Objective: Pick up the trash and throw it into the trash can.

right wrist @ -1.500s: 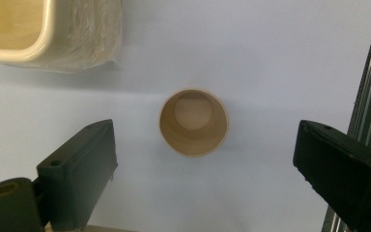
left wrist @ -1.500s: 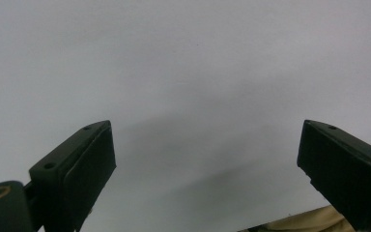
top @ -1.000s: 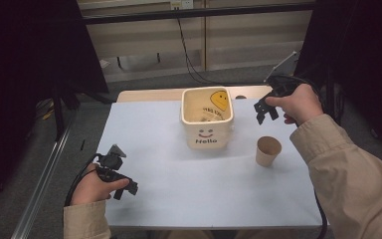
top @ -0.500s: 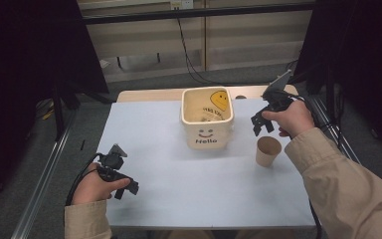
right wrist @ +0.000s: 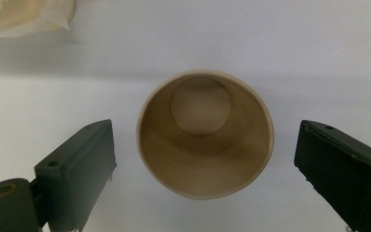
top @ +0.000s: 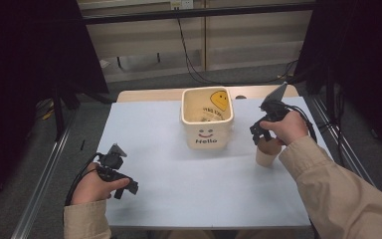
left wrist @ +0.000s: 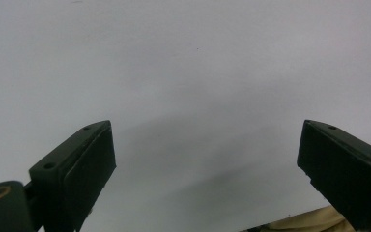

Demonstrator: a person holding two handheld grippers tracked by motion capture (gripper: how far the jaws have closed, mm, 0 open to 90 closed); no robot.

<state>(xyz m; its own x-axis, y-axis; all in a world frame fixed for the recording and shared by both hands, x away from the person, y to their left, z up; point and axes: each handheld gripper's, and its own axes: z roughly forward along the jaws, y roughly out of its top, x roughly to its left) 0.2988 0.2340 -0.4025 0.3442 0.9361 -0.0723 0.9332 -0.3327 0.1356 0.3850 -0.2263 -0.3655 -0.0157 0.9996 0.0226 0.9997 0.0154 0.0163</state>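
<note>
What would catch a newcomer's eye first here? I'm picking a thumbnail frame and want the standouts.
The cream bin with a smiley and "Hello" on its front stands out mid-table on the pale blue table cover. To its right, the right gripper hangs open directly over an upright, empty paper cup, one jaw on each side. The left gripper sits open, low over bare cover near the front left.

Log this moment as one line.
right gripper: open, above paper cup | left gripper: open, idle over table | bin: untouched
</note>
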